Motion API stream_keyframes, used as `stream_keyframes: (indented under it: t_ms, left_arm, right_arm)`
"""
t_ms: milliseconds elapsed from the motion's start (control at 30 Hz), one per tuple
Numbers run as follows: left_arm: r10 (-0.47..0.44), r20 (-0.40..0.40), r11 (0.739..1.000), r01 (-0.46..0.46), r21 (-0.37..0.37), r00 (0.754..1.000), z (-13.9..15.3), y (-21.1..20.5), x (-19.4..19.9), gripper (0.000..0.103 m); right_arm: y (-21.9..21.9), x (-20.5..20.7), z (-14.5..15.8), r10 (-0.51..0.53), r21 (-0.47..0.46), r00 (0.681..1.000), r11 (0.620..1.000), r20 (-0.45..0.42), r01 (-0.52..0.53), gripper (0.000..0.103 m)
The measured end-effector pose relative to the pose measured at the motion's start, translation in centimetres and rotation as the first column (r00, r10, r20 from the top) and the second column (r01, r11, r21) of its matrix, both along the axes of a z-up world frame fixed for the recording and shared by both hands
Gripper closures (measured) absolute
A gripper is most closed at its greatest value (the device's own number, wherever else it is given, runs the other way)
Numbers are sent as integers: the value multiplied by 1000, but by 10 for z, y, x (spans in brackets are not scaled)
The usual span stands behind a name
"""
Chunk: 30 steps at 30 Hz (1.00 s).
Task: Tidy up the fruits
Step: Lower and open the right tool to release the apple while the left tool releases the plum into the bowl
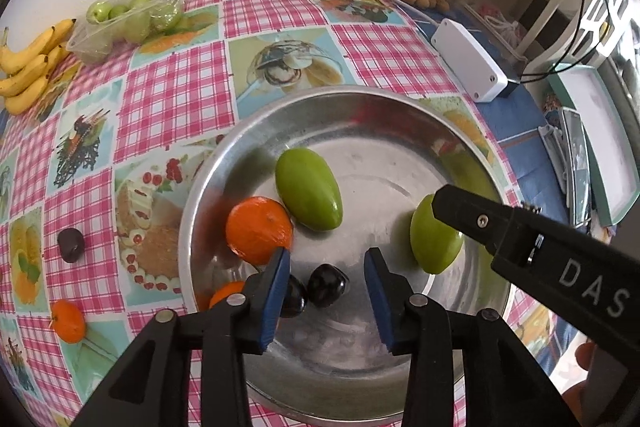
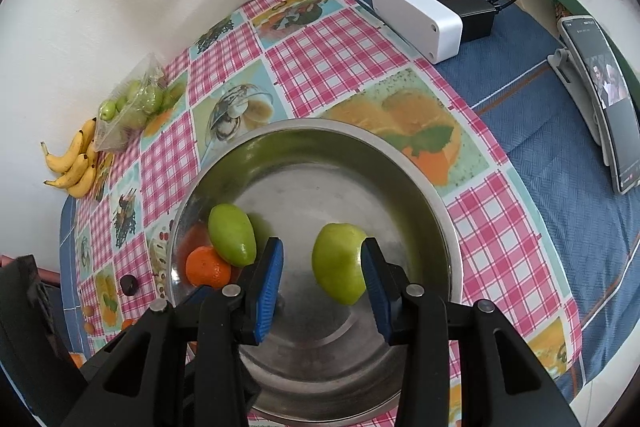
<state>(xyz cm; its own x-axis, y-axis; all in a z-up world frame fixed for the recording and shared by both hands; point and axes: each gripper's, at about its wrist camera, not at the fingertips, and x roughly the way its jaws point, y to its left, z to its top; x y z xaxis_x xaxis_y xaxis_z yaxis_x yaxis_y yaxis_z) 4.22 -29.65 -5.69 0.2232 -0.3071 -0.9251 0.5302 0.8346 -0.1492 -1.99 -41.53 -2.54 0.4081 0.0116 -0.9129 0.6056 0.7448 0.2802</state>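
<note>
The left hand-held gripper (image 1: 326,269) is hanging over the metal bowl (image 1: 400,115) with its blue pads parted and nothing pressed between them. A dark plum (image 1: 327,285) is lying in the gap on the bowl floor, clear of both pads, and a second dark plum (image 1: 295,301) is sitting just behind the left pad, partly hidden by it. Just beyond the left fingertip an orange tangerine (image 1: 258,229) is resting, touching a green fruit (image 1: 308,189) ahead of it. To the right, another green fruit (image 1: 432,243) is lying under the black finger of the other tool.

The right hand-held gripper (image 2: 322,259) is also standing released over the same bowl (image 2: 400,163). That green fruit (image 2: 338,269) is lying in the gap by the right pad; whether the pad touches it I cannot tell, and the left pad is well clear.

Out on the checked surface (image 1: 172,99), far ahead to the left, bananas (image 1: 30,69) and a clear tray of green fruits (image 1: 128,17) are lying, with a loose plum (image 1: 71,245) and a loose tangerine (image 1: 68,321) off to the left.
</note>
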Motion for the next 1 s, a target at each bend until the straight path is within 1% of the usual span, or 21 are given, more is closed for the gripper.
stream_keyframes:
  t_ms: [100,300,367,467,700,733,767,800,833,867,967,1000]
  left_arm:
    - [25,-10,1000,-25,-5,1000,1,5,6,58]
    - [104,-31,993,-105,-50,994,8,26,22,52]
    - [139,-38,987,-142,-73,989,11,36,27,52]
    - [187,-43,978,-190,-89,981,13,48,35,52]
    - [299,-73,945,-306,-117,951,12,80,50,51]
    - [309,-77,942,-316,-116,948,12,82,51,48]
    - [320,-82,938,-328,-112,944,10,84,53,42]
    - [333,-87,934,-341,-104,939,8,86,54,38]
    - [342,-91,932,-350,-92,935,7,89,55,33]
    - [346,-91,932,-353,-81,934,5,90,55,30]
    - [365,-92,926,-372,-61,926,2,91,58,25]
    - [369,-92,925,-375,-60,925,2,92,58,24]
  right_arm:
    - [-2,-1,-1,-6,6,1000,1000,0,6,60]
    - [-2,-2,-3,-11,10,1000,1000,-2,11,60]
    - [-2,-1,-3,-9,10,1000,1000,-3,9,60]
    - [1,1,-4,1,8,1000,1000,-10,-1,60]
    - [7,4,-5,18,-1,1000,1000,-18,-18,60]
    - [7,4,-5,19,-2,1000,1000,-18,-19,59]
    - [7,5,-5,20,-3,1000,1000,-19,-20,55]
    - [7,5,-6,21,-1,1000,1000,-18,-21,41]
    - [7,6,-6,20,2,1000,1000,-15,-20,31]
    - [6,6,-7,18,5,1000,1000,-11,-18,29]
    - [7,7,-7,22,-1,1000,1000,-12,-22,27]
    - [7,7,-7,23,-5,1000,1000,-14,-23,24]
